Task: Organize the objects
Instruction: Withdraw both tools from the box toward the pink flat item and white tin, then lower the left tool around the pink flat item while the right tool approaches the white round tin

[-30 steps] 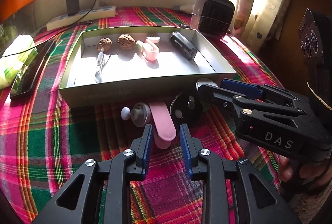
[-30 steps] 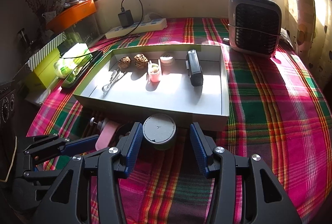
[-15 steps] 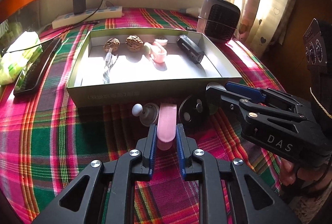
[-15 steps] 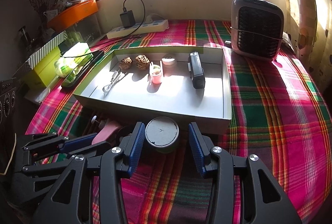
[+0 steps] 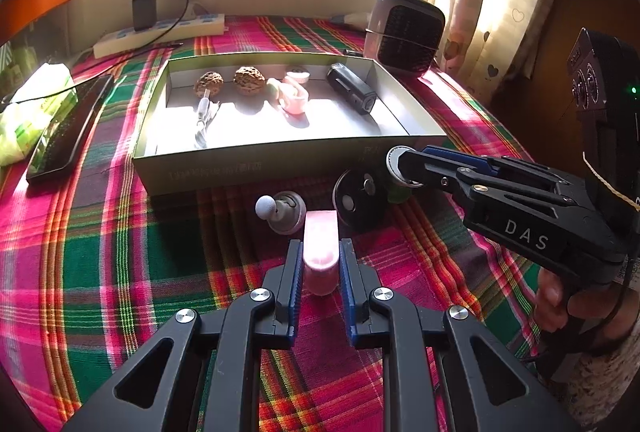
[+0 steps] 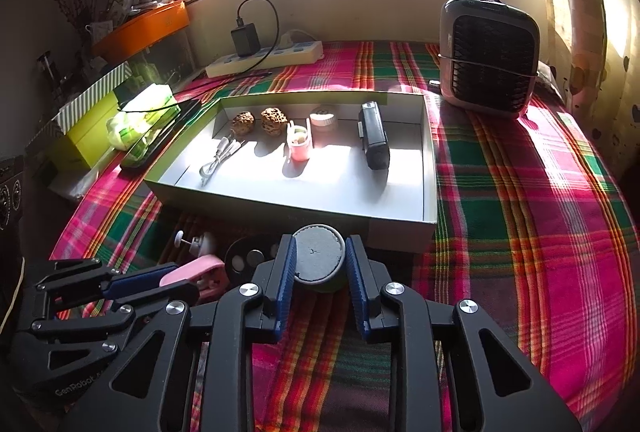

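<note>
On the plaid cloth, in front of an open grey box (image 5: 280, 161), my left gripper (image 5: 320, 246) is shut on a pink flat piece (image 5: 320, 230); both blue pads press its sides. The same left gripper (image 6: 160, 278) and pink piece (image 6: 194, 267) show at lower left in the right wrist view. My right gripper (image 6: 320, 244) is closing tight on a round grey-lidded jar (image 6: 318, 260), pads against its sides. From the left wrist view the right gripper (image 5: 400, 167) hides most of the jar. A small white knobbed part (image 5: 280, 211) and a black disc (image 5: 358, 199) lie between them.
The box (image 6: 400, 228) holds two walnuts, a white cable, a pink cup, a small white pot and a black device. A small heater (image 6: 488, 51) stands back right, a power strip (image 6: 264, 59) by the wall. A black flat device (image 5: 60, 135) and green packet lie left.
Both grippers closed without moving much: the left one onto the pink piece, which now lies straight between its pads, the right one onto the grey-lidded jar.
</note>
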The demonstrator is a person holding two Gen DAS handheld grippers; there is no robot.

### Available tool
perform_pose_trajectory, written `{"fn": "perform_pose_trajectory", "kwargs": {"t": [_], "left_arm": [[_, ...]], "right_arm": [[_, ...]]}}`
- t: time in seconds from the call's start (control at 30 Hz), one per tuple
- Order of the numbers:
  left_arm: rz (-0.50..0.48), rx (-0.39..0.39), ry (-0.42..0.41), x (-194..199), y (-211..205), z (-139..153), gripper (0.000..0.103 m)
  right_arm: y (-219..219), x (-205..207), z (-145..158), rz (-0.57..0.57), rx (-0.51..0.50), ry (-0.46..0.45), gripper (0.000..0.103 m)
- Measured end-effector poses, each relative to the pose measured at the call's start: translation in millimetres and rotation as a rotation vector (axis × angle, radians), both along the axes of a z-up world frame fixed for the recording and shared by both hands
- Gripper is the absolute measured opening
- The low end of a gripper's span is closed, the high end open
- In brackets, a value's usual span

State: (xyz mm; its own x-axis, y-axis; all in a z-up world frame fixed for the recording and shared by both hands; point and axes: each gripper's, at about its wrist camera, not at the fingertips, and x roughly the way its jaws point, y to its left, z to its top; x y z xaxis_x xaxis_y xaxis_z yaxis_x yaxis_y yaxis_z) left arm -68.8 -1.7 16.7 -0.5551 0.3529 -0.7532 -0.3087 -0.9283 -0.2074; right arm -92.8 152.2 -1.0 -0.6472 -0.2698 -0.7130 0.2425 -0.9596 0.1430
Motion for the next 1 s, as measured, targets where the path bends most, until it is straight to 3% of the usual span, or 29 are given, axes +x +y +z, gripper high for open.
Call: {"fn": "perform_pose_trajectory", "kwargs": {"t": [0.53,0.6,0.67,0.7,0.8,1.0], "left_arm": [[-0.009,0.005,-0.020,13,-7,-3,0.016],[-0.018,0.001,-0.021,14,-5,-3,0.018],[-0.022,-0.007,-0.021,14,-3,-3,0.029],[-0.026,-0.009,-0.021,13,-2,-4,0.030],[-0.030,-0.019,-0.027,11,2,-6,0.031],[-0.029,-0.044,-0.022,4,9,-7,0.032]], "right_arm": [[17,9,-2,-0.014,-0.038,-0.019,0.024],[18,9,-3,-0.008,-0.054,-0.027,0.024],[16,9,-3,0.015,-0.052,-0.028,0.025],[14,10,-4,0.025,-0.044,-0.026,0.026],[8,9,-7,0.035,-0.019,-0.025,0.043],[4,-4,-14,0.039,0.001,-0.044,0.045]]}}
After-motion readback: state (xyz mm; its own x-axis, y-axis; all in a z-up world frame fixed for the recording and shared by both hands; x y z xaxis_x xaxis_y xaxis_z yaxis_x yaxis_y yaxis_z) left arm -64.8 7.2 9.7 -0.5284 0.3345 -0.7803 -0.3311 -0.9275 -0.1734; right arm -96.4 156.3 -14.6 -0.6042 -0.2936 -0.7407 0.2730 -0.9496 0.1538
